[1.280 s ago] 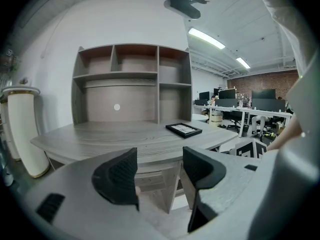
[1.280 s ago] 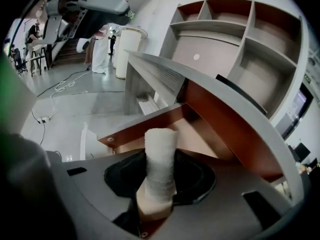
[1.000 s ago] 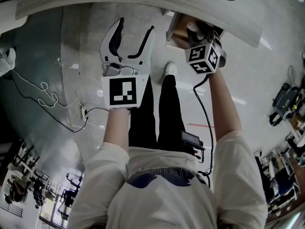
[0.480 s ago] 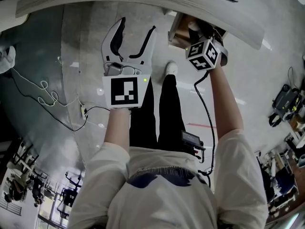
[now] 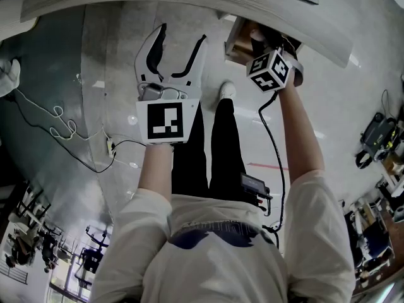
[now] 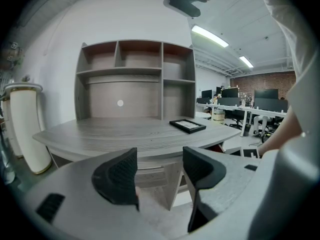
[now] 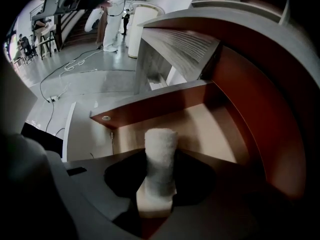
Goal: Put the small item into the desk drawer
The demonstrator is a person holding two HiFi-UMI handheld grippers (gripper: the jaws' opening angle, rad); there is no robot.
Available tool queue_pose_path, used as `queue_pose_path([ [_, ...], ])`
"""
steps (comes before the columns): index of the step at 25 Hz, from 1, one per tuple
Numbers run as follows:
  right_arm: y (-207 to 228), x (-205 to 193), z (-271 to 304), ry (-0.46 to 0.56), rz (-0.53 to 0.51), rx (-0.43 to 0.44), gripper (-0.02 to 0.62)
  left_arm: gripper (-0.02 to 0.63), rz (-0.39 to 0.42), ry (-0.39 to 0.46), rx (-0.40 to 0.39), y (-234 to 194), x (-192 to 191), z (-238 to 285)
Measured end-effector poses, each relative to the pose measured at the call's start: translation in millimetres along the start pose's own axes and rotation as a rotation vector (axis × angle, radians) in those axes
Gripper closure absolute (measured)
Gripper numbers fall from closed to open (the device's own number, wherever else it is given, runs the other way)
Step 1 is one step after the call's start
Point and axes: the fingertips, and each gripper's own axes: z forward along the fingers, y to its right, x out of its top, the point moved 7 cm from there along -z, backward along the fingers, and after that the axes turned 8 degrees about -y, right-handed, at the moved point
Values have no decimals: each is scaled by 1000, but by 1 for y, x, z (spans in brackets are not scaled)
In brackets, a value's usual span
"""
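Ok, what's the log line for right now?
right gripper: shut on white fuzzy roll, above open brown wooden drawer | left gripper: open, empty, facing grey desk | roll: not yet released

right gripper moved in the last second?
Yes, slightly: in the head view the right gripper, holding the white roll, has edged up-frame, deeper over the drawer, and twisted a little.

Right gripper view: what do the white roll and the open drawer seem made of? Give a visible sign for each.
The white roll looks like terry-type cloth: fuzzy, nubbly, matte surface. The drawer seems wood or laminated board: smooth reddish-brown walls, paler flat bottom, no clear grain.
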Motion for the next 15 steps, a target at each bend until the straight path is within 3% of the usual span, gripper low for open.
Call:
queue_pose_path([
  [15,-2,2,6,-85,-69,-4,460,337,-4,-7,4,-4,-1,-1],
])
